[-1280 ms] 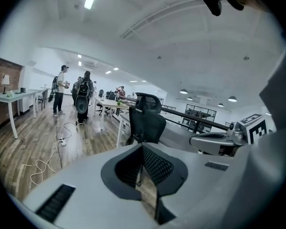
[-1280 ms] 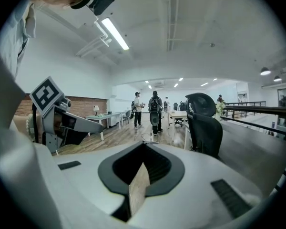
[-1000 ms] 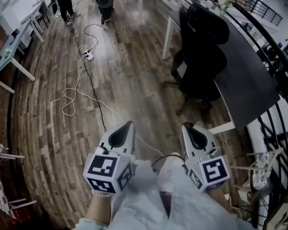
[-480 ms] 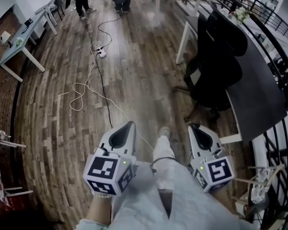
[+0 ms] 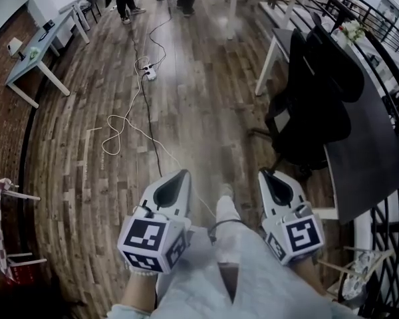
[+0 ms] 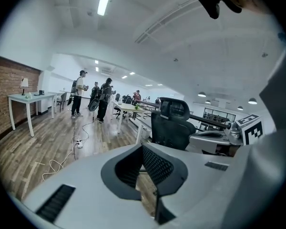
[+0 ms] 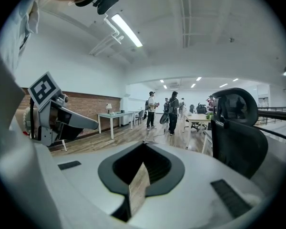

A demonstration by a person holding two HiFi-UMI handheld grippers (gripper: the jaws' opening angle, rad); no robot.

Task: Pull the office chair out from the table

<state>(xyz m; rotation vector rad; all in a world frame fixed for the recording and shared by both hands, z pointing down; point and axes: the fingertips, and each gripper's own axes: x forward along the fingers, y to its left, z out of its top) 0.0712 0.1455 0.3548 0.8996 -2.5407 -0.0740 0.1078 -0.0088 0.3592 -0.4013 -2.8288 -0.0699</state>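
**Grey shells, chequered cubes**

Two matching tools here: the left gripper (image 5: 182, 173) and the right gripper (image 5: 265, 174) both wear pale grey casings, each with a dark teardrop hollow and slotted vents. A marker cube (image 5: 149, 243) in black-and-white squares caps each rear. Below are light trousers (image 5: 253, 281), crossed by a thin dark cable (image 5: 221, 223), and a pale shoe (image 5: 225, 191).

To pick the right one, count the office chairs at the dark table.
1: a black office chair pushed up to the dark table, ahead of the right gripper. More may be hidden.
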